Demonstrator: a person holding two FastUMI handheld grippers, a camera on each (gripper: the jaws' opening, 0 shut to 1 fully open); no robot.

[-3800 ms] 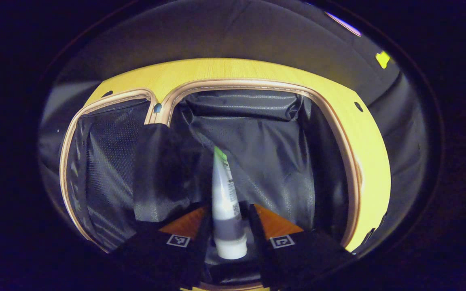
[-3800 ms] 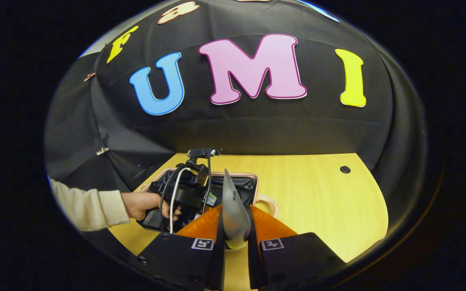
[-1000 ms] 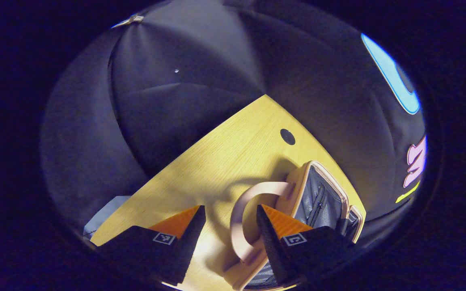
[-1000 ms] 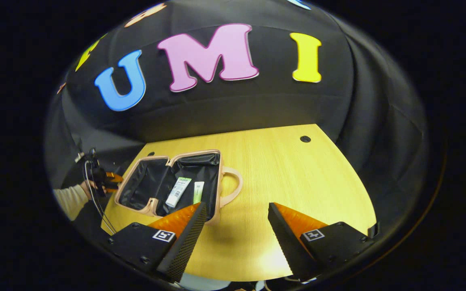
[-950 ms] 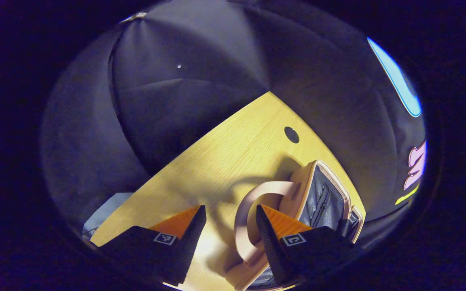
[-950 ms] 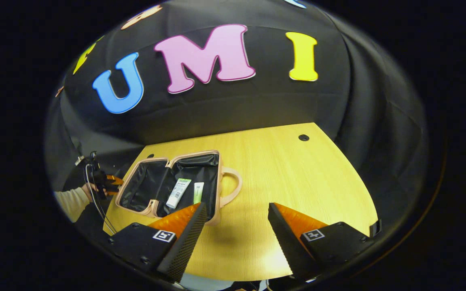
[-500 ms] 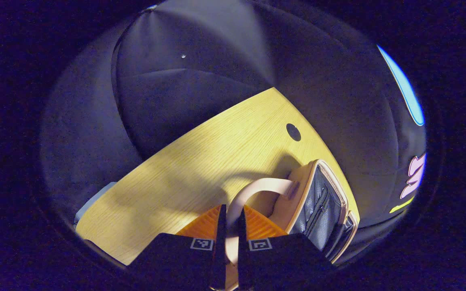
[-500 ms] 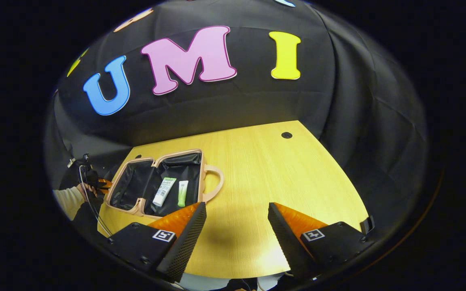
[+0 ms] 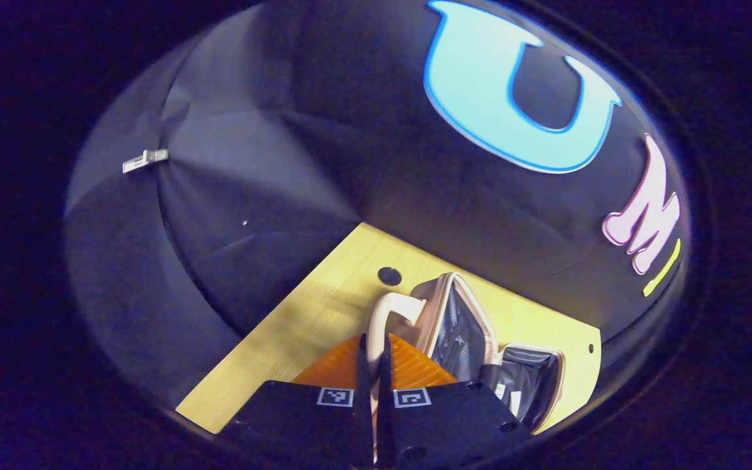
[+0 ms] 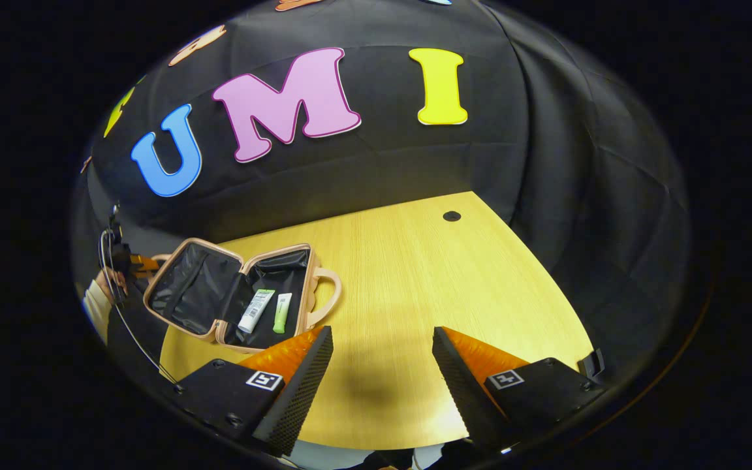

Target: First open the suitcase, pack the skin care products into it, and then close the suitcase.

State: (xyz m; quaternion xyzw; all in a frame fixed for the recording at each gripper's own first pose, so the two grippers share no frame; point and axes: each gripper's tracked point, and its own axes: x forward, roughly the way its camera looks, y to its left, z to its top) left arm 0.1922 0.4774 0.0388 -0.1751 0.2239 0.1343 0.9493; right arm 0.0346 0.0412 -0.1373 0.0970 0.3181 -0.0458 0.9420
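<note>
The pale yellow wood-grain table (image 10: 415, 274) spreads out ahead of the right gripper's fingers, with a small dark round hole (image 10: 452, 216) near its far edge. On it, ahead and to the left of those fingers, lies the small pink hard-shell suitcase (image 10: 314, 287), open, its black fabric lining showing. The lid half (image 10: 183, 287) is raised at a slant while the base half lies flat on the table.

In the left gripper view the same suitcase (image 9: 444, 307) stands just ahead and to the right of the fingers, lid tilted up, and its curved pink carry handle (image 9: 382, 313) runs straight down into the pinch of the fingers.

The left gripper (image 9: 373, 365) is clamped tight on that handle, both fingers pressing it from either side (almost no gap between them). The right gripper (image 10: 379, 365) hovers above bare table with its fingers spread wide and nothing between them.

Inside the base half lie two skin care products side by side: a white squeeze tube (image 10: 255, 311) with a green end and printed label, and just to its right a shorter pale green squeeze tube (image 10: 281, 313). The writing on both is too small to read.

At the far left of the right gripper view, a hand (image 10: 103, 284) holds the other gripper beside the lid.
</note>
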